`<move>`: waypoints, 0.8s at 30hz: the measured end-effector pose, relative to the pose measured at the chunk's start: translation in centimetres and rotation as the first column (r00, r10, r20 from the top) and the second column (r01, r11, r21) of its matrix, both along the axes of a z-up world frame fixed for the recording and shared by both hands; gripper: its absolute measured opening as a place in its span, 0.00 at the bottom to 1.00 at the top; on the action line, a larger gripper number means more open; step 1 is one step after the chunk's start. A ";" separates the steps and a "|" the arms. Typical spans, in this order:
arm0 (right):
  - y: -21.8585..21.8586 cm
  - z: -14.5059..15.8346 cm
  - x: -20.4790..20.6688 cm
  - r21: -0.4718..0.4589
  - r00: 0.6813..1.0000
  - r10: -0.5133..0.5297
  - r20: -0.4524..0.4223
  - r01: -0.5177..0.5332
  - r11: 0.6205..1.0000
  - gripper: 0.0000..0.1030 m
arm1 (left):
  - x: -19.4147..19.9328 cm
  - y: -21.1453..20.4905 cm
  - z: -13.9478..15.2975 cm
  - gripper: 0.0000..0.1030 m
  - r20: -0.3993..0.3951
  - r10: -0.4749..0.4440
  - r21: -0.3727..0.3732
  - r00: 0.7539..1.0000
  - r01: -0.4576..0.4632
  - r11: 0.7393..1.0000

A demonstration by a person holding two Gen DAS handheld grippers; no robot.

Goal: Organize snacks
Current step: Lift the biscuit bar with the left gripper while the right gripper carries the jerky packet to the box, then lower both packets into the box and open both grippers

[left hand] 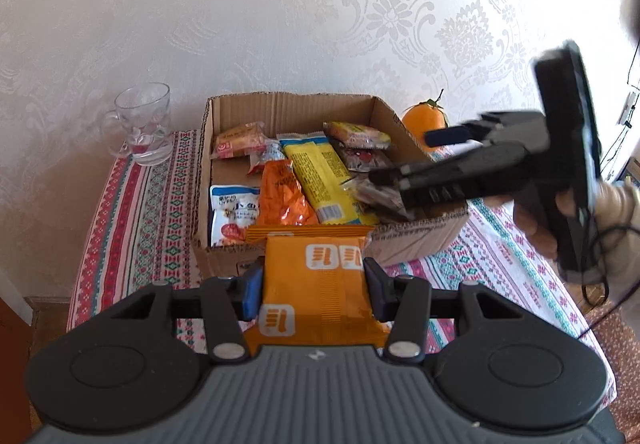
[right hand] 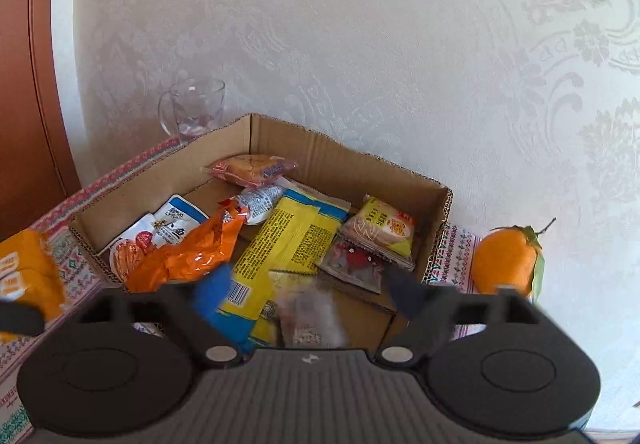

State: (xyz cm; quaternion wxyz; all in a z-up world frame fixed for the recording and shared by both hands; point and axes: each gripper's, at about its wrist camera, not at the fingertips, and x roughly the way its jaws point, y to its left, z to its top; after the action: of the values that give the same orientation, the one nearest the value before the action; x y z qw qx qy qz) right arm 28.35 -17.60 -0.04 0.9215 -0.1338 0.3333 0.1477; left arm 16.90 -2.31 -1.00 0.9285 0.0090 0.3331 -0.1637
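- Surface: table under a woven cloth (left hand: 132, 212) striped in red, white and teal; set against a wall with cream embossed floral wallpaper (left hand: 360, 4); brown wooden panel (right hand: 24, 84) at the left edge of the right wrist view.
- Open brown corrugated cardboard box (left hand: 288, 112), on the cloth near the wall; holds assorted snack packets, among them a long yellow-and-blue packet (left hand: 324, 180), a crumpled orange foil packet (left hand: 282, 196) and a white-and-blue pouch (left hand: 230, 212).
- Clear glass mug (left hand: 146, 124), left of the box, apart from it.
- Orange fruit with stem and leaf (right hand: 506, 264), right of the box.
- Left gripper (left hand: 314, 284): clamped on a flat orange snack packet with white logos (left hand: 320, 284), held just before the box's near wall.
- Right gripper (right hand: 308, 292): jaws spread wide, over the box's near right corner; a blurred small packet (right hand: 310, 318) lies between the fingers, not pinched.
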 end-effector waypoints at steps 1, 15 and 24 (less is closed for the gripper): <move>-0.2 0.0 -0.5 0.013 1.000 0.003 0.006 -0.003 1.000 1.00 | 0.2 -0.1 0.1 0.47 0.002 -0.001 0.001 1.000 0.001 1.000; -2.0 -0.2 -7.3 0.096 0.999 -0.042 0.014 0.041 0.995 1.00 | 5.8 -2.7 1.6 0.47 0.029 -0.058 0.029 0.998 0.057 0.998; -2.5 -0.4 -9.5 0.089 0.995 -0.094 0.035 0.091 0.992 1.00 | 11.7 -5.7 1.1 0.48 0.005 -0.090 0.061 0.996 0.090 0.994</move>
State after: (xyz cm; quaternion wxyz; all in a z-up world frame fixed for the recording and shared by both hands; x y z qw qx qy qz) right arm 18.85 -20.11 -0.45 0.9388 -0.0807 0.3141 0.1166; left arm 28.64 -8.01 0.11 0.9208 0.0526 0.3337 -0.1951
